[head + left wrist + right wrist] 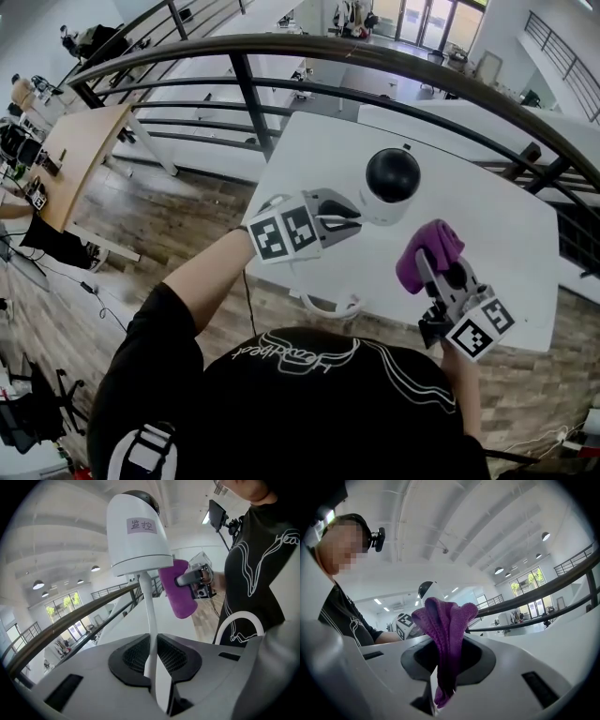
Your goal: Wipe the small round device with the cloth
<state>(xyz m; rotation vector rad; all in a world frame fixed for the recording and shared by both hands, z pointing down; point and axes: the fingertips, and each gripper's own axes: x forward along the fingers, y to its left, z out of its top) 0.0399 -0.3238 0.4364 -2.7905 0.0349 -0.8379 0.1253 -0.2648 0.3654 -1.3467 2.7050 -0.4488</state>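
The small round device (391, 183), white with a black dome, stands on the white table (506, 234). My left gripper (349, 217) is at the device's left side. In the left gripper view the device (138, 531) towers over my left gripper (152, 667), and its thin white stand (149, 616) runs down between the closed jaws. My right gripper (433, 267) is shut on the purple cloth (428, 251), a little to the right of the device and nearer me. In the right gripper view the cloth (445, 630) bunches up out of my right gripper (443, 681), with the device (427, 591) behind it.
A curved dark railing (281, 56) runs along the table's far side. A white cable loop (328, 305) hangs at the table's near edge. A wooden desk (80, 150) with clutter stands on the floor far to the left.
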